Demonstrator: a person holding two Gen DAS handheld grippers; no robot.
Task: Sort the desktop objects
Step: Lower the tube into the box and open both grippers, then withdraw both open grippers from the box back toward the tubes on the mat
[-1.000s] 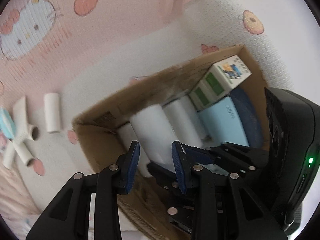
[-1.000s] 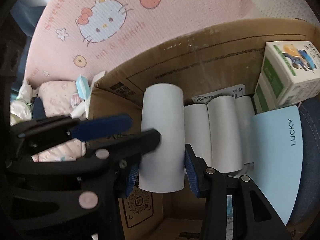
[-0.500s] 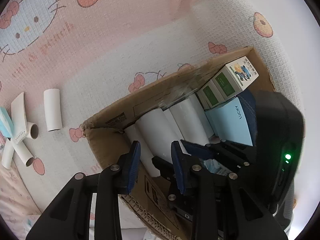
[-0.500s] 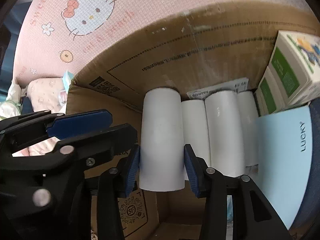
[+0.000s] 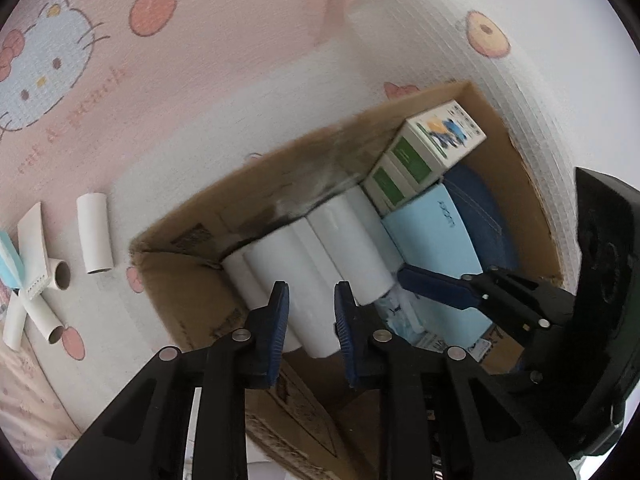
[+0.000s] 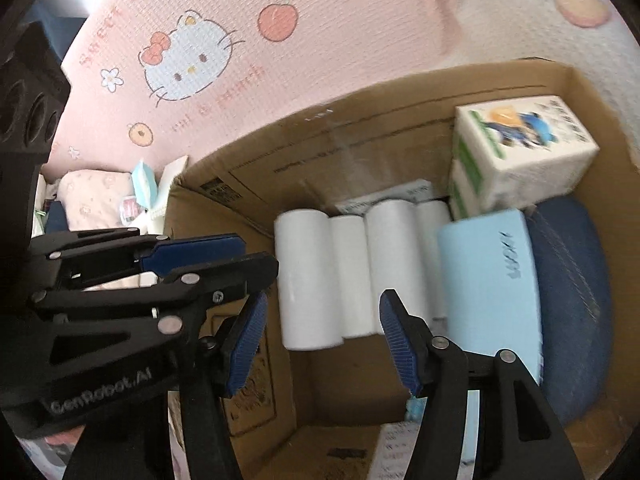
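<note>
The cardboard box [image 6: 384,128] was matt brown corrugated board with rough, frayed edges, and the paper rolls [image 6: 308,276] inside looked smooth and matt white. The mat [image 5: 224,80] beneath had a woven, waffle-like texture, while the light-blue packet [image 6: 492,280] looked smooth and faintly glossy.

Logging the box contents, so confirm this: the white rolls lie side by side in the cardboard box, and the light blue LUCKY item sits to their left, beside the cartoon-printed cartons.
One detail is wrong. In the right wrist view the light blue LUCKY item sits to the right of the white rolls, not their left. The rolls do lie side by side in the cardboard box, beside the cartoon-printed cartons.
</note>
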